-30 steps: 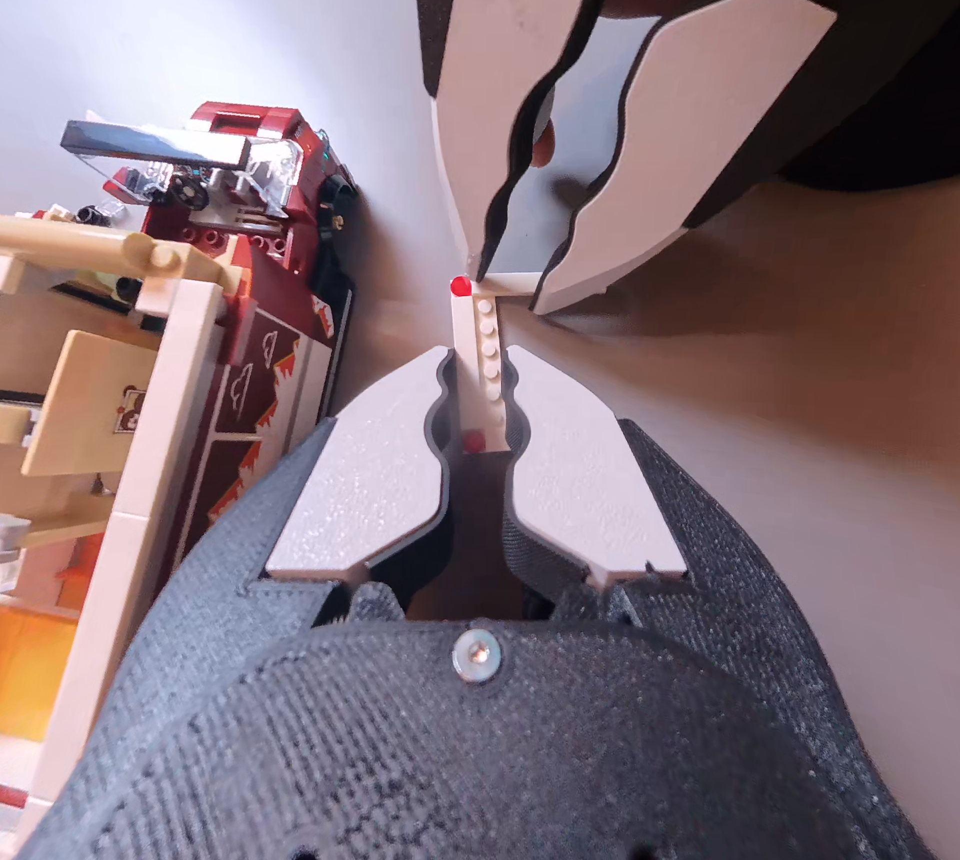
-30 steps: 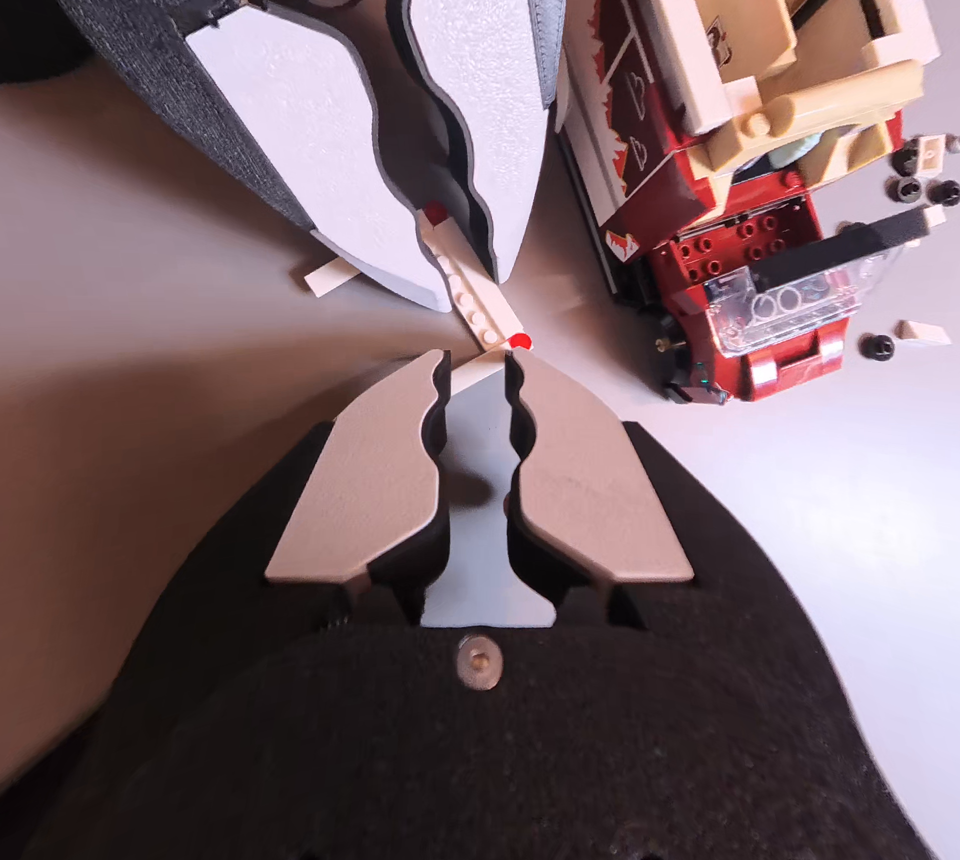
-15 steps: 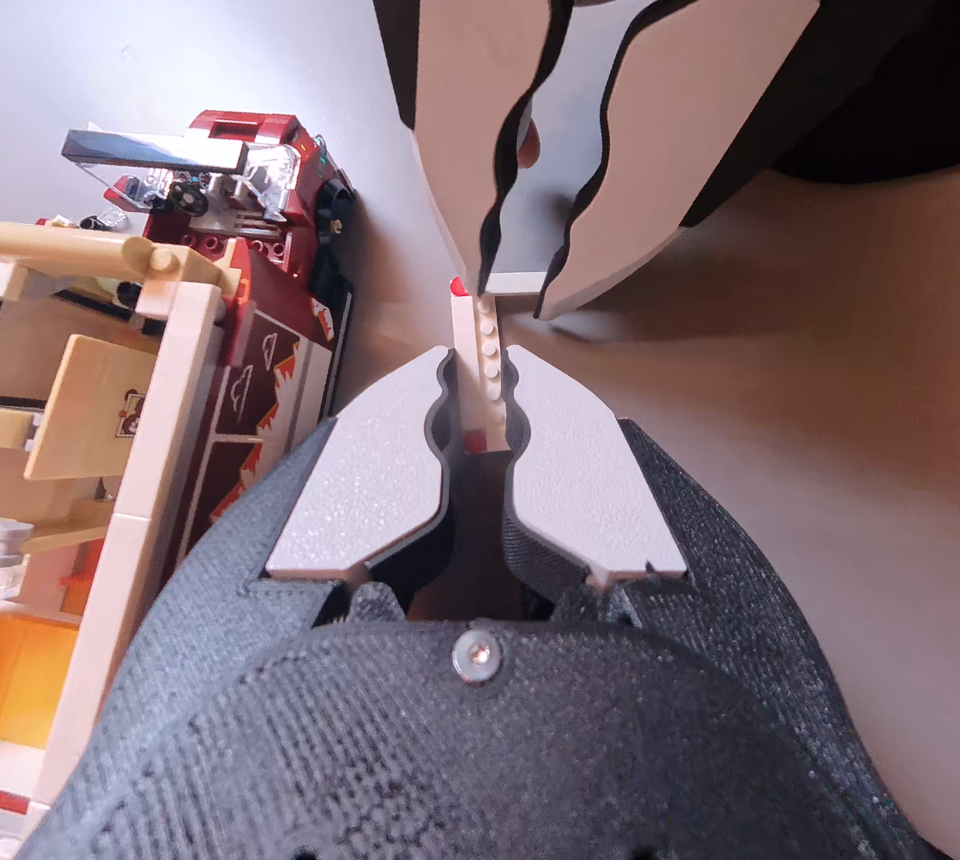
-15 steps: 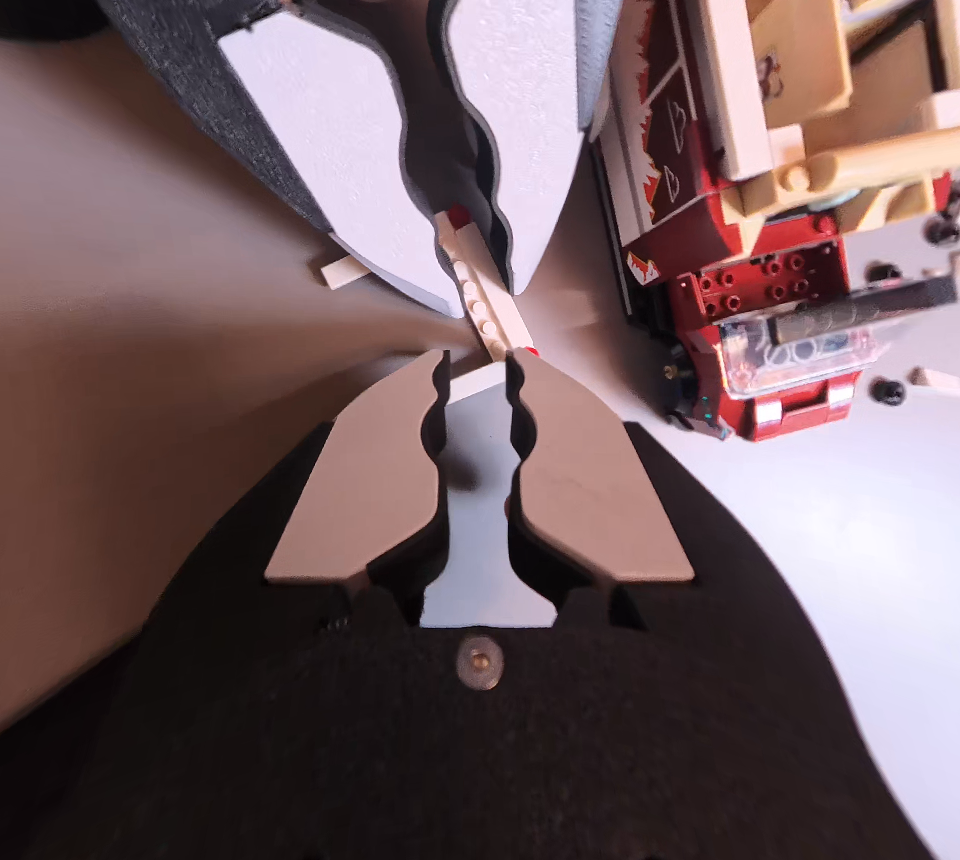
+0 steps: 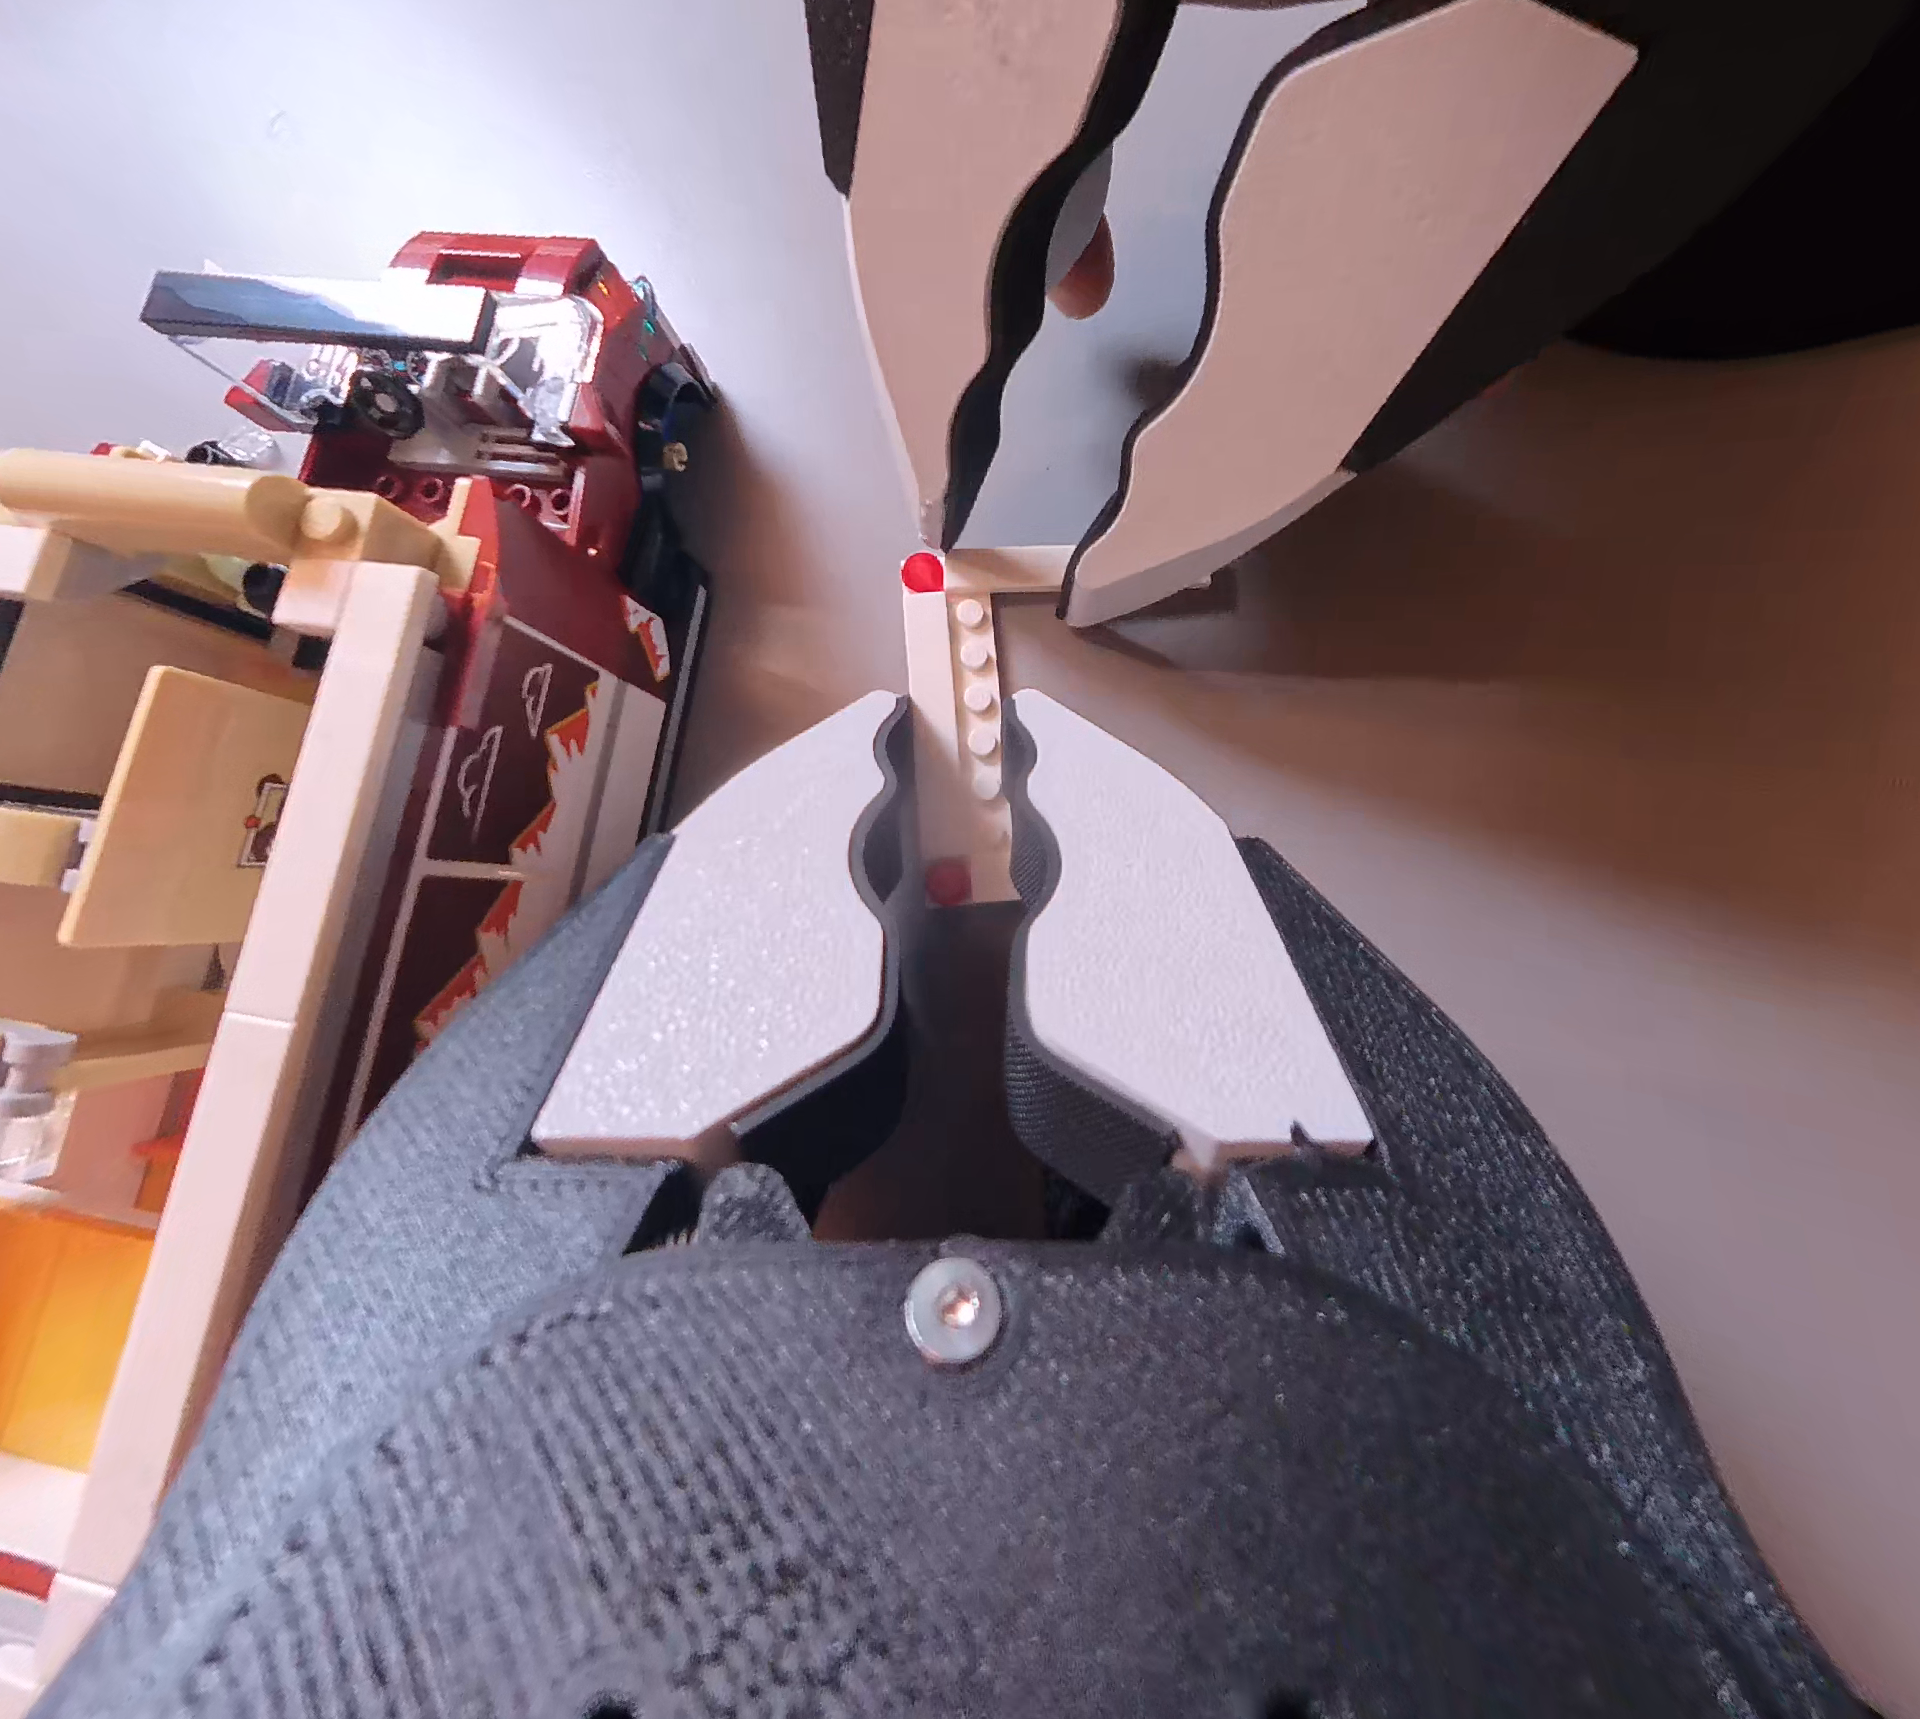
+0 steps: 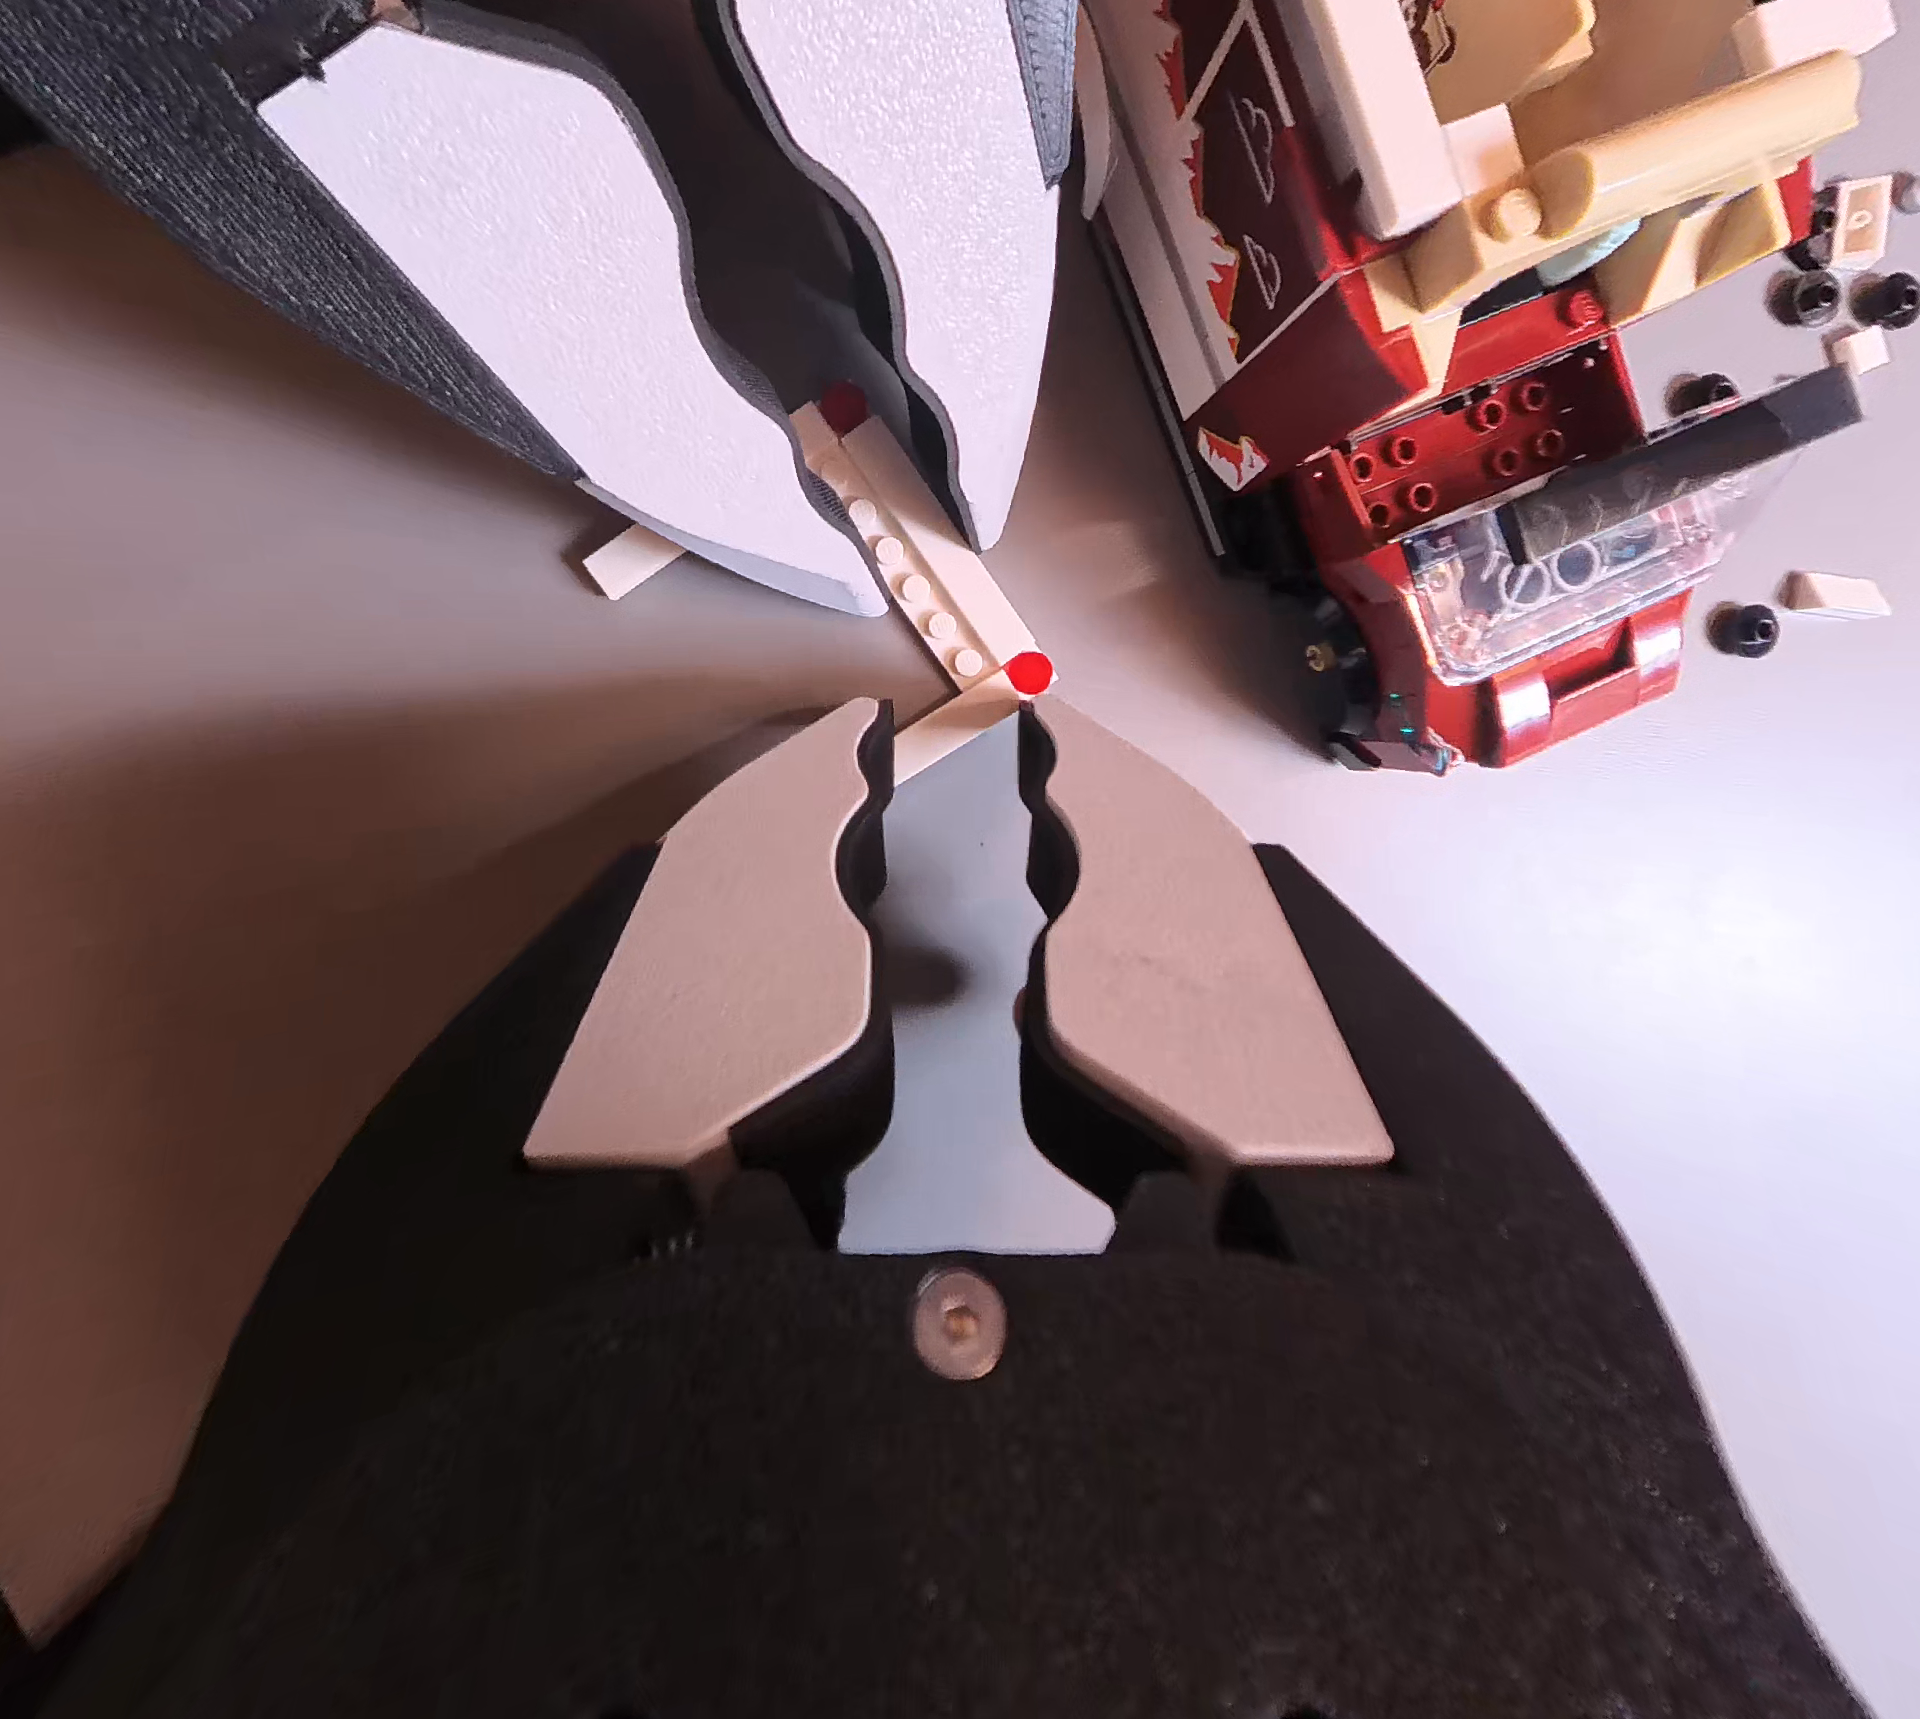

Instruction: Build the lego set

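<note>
My left gripper is shut on a long cream studded plate with a red round dot at its far end and another between my pads. The plate points forward, just above the table. My right gripper faces it, and a small cream tile lies crosswise between its fingertips, against the dotted end of the long plate. Both of its pads appear to touch the tile. The left wrist view shows that gripper and the tile from the other side. The right wrist view shows the left gripper.
A brick-built dark red, cream and tan vehicle stands close on the left, and on the right in the right wrist view. A loose cream tile lies by the left gripper. Small black round parts and a cream slope lie past the vehicle. The grippers are tip to tip, or close to it. My right tips are roughly 15 cm from the cream slope.
My right gripper's fingers stand slightly farther apart than before, still at the small tile's ends. My left gripper's hold on the long plate is unchanged. Both views shifted a little.
</note>
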The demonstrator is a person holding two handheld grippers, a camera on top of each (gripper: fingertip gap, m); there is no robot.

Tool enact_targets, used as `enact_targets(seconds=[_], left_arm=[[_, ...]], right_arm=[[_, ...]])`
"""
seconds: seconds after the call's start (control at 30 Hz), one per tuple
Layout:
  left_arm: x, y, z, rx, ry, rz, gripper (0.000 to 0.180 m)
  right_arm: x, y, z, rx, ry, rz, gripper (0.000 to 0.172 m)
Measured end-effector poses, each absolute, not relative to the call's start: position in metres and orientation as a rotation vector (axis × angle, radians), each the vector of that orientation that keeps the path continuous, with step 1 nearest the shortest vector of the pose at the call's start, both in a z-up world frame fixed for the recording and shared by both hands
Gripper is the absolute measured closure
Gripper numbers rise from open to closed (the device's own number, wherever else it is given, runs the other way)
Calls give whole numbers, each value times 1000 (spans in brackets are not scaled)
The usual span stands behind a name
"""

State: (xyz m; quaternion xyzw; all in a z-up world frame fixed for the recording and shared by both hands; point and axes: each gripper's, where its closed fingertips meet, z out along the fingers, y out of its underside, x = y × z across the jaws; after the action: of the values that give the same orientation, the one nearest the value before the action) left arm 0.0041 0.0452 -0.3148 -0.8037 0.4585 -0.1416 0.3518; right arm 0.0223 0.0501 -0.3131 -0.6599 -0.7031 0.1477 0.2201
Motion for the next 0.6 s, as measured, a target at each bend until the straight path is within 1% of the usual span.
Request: enact_targets(seconds=[0.13,0.6], left_arm=[[4,45,-315,-2081,1182,-364,164],[5,45,-315,-2074,1190,-359,164]], right_arm=[[24,51,-313,-1852,-1920,397,146],[24,49,-315,-1849,-1958,420,149]])
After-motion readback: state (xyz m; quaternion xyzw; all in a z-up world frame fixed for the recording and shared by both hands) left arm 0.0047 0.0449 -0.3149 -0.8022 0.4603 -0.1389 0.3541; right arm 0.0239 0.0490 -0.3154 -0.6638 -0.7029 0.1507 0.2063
